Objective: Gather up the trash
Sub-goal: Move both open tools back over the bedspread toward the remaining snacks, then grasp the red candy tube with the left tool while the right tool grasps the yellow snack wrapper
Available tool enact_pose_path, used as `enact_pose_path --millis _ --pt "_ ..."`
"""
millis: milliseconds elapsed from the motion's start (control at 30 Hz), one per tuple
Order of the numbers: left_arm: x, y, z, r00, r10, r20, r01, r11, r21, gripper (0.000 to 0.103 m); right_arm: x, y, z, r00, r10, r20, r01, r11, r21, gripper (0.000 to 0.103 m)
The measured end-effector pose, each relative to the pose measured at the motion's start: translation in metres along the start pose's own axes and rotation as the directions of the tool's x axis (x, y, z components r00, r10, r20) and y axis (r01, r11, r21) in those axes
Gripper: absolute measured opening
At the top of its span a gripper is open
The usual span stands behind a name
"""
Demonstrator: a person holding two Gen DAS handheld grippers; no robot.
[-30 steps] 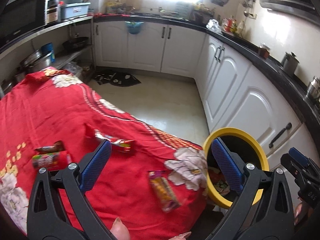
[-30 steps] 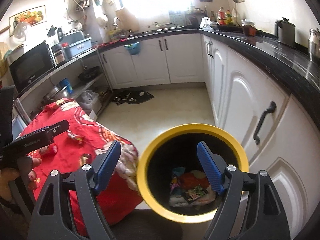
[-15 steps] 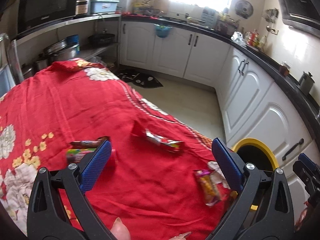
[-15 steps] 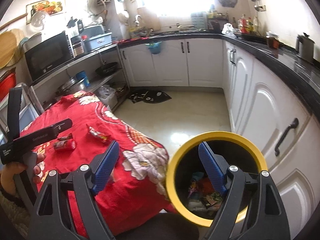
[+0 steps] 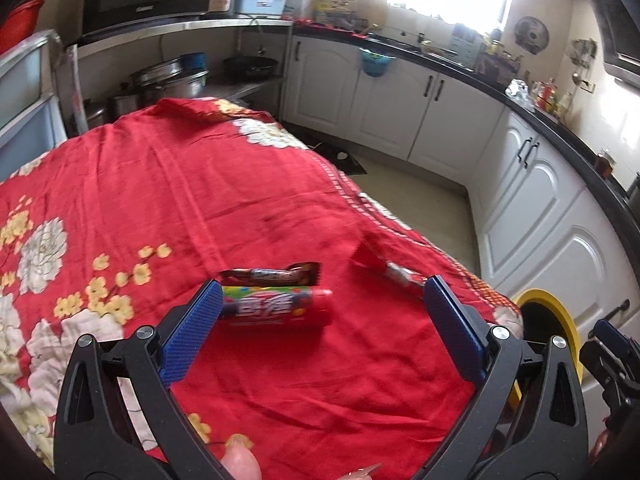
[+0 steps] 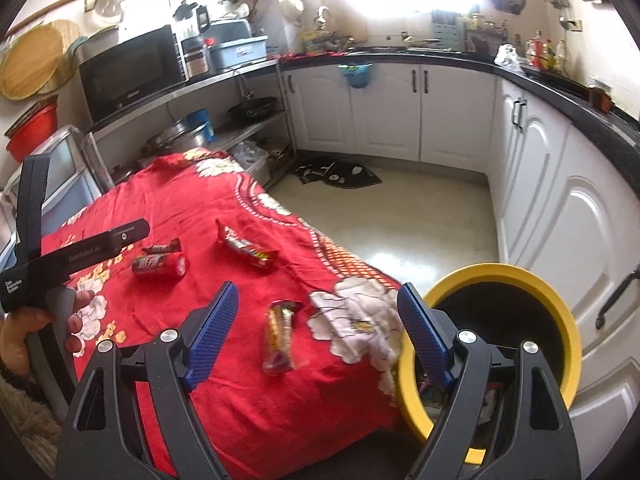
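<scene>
Both grippers gape empty: the left gripper (image 5: 320, 320) over a red tube (image 5: 276, 307) on the tablecloth (image 5: 160, 200), the right gripper (image 6: 318, 332) above what looks like a wrapper (image 6: 280, 334) beside the bin (image 6: 568, 336).

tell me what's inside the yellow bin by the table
In the right wrist view the yellow bin looks mostly dark inside. A few scraps of colourful trash show near the bottom, but the right hand-held gripper covers most of that area, so the contents cannot be made out.

Home kitchen (microwave (image 6: 132, 70), white cabinets (image 6: 386, 110), countertop (image 6: 560, 92))
</scene>
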State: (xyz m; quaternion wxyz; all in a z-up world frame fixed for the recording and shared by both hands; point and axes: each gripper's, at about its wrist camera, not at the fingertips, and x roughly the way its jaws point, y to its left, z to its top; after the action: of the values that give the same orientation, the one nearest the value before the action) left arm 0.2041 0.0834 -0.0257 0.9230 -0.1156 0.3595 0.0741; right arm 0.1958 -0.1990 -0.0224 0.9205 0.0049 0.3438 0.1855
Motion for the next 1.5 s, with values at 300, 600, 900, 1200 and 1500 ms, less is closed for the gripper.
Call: enact_pose_path --millis 300,600,900,1200,1500 --pt "0.012 0.026 -0.005 0.999 0.029 -0.034 -0.031 0.999 -0.039 0.092 0.032 0.022 -0.002 0.997 0.037 -0.063 -0.040 0.998 -0.046 0.079" --pt "0.043 0.032 -0.013 0.994 0.032 -0.103 -0.037 0.998 -0.053 0.092 0.072 0.028 -0.018 0.983 0.059 -0.172 -0.067 0.997 -0.041 0.079" --pt "0.067 0.025 -0.014 0.989 0.049 -0.141 -0.056 0.998 -0.042 0.092 0.098 0.028 -0.030 0.964 0.086 -0.252 -0.094 0.995 -0.021 0.061" --pt "0.083 0.034 -0.021 0.981 0.087 -0.173 -0.099 0.993 -0.060 0.092 0.102 0.035 -0.034 0.954 0.116 -0.277 -0.133 0.990 -0.045 0.021" --pt "0.076 0.032 -0.024 0.983 0.074 -0.167 -0.083 0.996 -0.044 0.087 0.091 0.041 -0.034 0.951 0.160 -0.265 -0.179 0.982 -0.051 0.020"
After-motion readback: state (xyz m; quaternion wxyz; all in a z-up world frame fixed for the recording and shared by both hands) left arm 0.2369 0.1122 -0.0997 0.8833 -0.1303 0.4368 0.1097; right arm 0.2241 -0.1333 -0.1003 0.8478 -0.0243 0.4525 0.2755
